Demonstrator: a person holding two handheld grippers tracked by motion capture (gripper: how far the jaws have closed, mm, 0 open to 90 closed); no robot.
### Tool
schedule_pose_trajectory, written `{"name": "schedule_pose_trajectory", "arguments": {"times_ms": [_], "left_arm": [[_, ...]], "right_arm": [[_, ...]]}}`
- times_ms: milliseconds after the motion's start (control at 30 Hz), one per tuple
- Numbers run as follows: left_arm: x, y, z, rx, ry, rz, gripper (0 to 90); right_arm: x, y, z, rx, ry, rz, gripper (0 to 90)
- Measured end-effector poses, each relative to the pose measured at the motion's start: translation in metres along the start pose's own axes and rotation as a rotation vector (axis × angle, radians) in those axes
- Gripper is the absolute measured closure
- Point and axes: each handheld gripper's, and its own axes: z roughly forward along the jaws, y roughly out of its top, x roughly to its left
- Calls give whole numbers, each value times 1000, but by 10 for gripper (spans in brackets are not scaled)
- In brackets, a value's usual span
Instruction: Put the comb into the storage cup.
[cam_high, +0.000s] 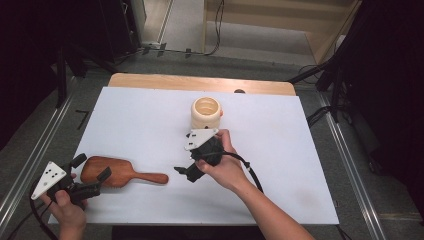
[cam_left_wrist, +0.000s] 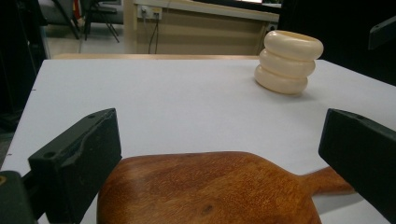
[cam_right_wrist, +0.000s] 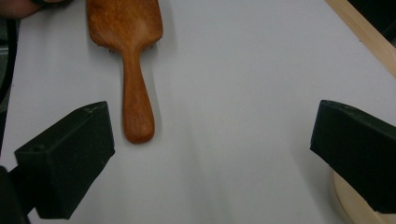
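A white sheet (cam_high: 280, 165) covers nearly the whole table, leaving a strip of bare wooden tabletop (cam_high: 150, 81) along the 12 o'clock edge. Past that edge a black cable (cam_high: 218, 30) runs down across the grey floor (cam_high: 185, 22) beside a pale wooden platform (cam_high: 280, 20). Metal rails flank the table at 9 o'clock (cam_high: 30, 160) and 3 o'clock (cam_high: 350, 160), black stand legs (cam_high: 75, 57) rise at 10 o'clock, and more cables (cam_high: 320, 116) lie at 2 o'clock.

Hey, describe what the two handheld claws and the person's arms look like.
Both are black. The left claw and right claw each carry a grey three-cornered plate with small dark holes on top. Their jaws are blocky black pads. A black cable trails from the right one along the forearm. The forearms are bare, no sleeves visible.
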Motion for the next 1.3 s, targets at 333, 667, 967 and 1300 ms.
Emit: {"name": "schedule_pose_trajectory", "arguments": {"times_ms": [333, 667, 967, 1300], "left_arm": [[0, 0, 0, -5, -2, -2, 0], [1, 0, -1, -10, -2, -4, 0], [1, 0, -1, -10, -4, -4, 0], [2, 0, -1, -11, -6, -5, 0]], "right_arm": [[12, 23, 32, 75, 47, -32, 0], [21, 32, 67, 153, 105, -29, 0], [31, 36, 94, 197, 141, -40, 0], [40, 41, 115, 238, 176, -27, 120]]}}
